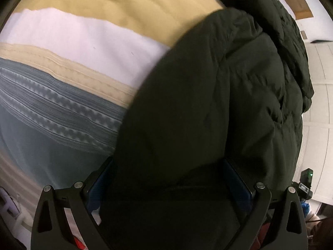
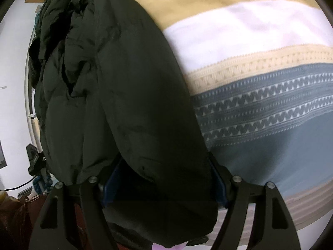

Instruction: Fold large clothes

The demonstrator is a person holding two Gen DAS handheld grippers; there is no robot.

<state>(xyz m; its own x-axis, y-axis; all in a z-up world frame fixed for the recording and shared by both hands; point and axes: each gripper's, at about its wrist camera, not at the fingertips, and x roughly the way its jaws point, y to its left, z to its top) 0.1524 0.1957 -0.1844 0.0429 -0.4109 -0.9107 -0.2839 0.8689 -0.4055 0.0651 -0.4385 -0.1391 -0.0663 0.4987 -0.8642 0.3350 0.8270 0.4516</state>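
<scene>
Left wrist view: the left gripper [image 1: 169, 179] has its jaws clamped on the dark puffy jacket [image 1: 208, 95], which bulges ahead of them over the striped bedspread [image 1: 62, 108].

Right wrist view: the right gripper [image 2: 164, 179] likewise grips the jacket [image 2: 124, 87], apparently a thick fold, between its jaws.

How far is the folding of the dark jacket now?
Done: no finished fold shows. In hand: left tongs and right tongs each grip a bulky part of the dark puffer jacket, bunched over the striped bedspread. Left: the folding itself, apparently, then laying it flat.
</scene>
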